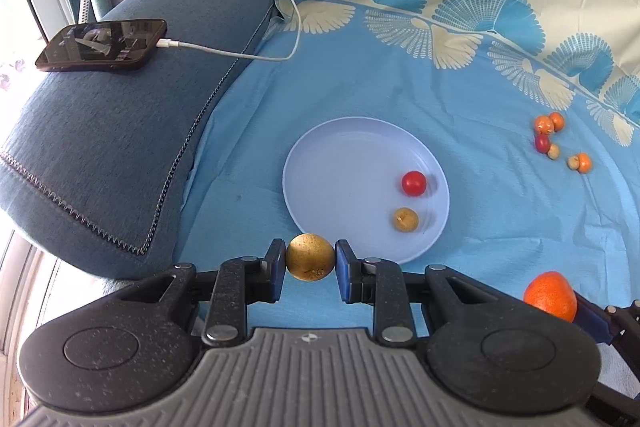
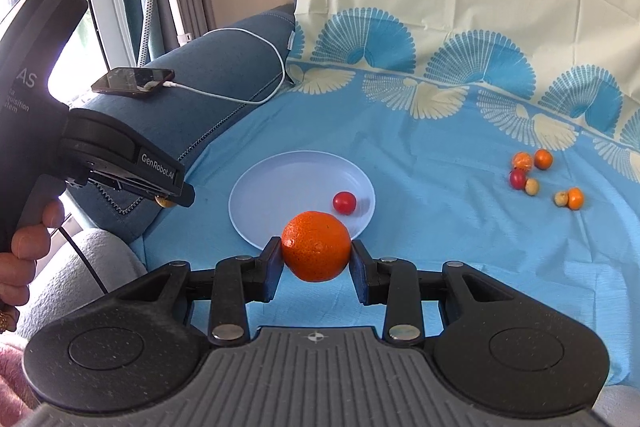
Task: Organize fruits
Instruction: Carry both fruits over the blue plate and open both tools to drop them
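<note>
My left gripper [image 1: 311,263] is shut on a golden-brown round fruit [image 1: 310,259], held just in front of the near rim of a pale blue plate [image 1: 332,163]. The plate holds a red cherry tomato [image 1: 414,183] and a second golden-brown fruit [image 1: 406,219]. My right gripper [image 2: 316,257] is shut on an orange mandarin [image 2: 316,246], held above the near rim of the plate [image 2: 280,191]; the red tomato [image 2: 344,202] shows behind it. The mandarin also shows at the right in the left wrist view [image 1: 551,295]. The left gripper [image 2: 168,189] shows at the left in the right wrist view.
Several small orange, red and tan fruits [image 1: 554,139] lie loose on the blue cloth to the right, also in the right wrist view [image 2: 536,175]. A phone [image 1: 102,45] with a white charging cable [image 1: 240,53] lies on the blue sofa arm at left.
</note>
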### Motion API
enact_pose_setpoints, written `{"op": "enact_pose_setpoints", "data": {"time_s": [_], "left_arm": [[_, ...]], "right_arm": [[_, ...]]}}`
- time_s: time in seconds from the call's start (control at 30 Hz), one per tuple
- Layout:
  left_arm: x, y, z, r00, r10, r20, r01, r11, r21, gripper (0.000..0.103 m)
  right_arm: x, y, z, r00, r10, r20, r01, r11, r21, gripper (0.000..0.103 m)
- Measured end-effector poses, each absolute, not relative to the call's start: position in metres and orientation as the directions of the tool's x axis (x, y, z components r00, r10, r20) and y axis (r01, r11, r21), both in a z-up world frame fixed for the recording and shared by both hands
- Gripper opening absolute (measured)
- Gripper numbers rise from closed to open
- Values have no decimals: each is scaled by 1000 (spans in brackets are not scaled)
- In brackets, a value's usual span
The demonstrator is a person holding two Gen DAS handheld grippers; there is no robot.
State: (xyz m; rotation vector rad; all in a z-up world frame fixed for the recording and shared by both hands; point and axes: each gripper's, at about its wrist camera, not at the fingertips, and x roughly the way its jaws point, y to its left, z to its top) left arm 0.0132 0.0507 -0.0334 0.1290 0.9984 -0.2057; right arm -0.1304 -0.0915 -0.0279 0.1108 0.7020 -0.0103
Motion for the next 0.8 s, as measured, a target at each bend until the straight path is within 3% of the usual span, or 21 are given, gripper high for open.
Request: {"op": "enact_pose_setpoints", "data": {"time_s": [0.77, 0.8], "left_arm": [[136, 0, -127, 440, -35, -897, 237, 968, 79, 29], [137, 1, -128, 436, -44, -899, 248, 966, 74, 37]], "right_arm": [[10, -97, -114, 654, 67, -753, 0, 996, 88, 37], [13, -96, -116, 651, 70, -756, -4, 996, 89, 37]]}}
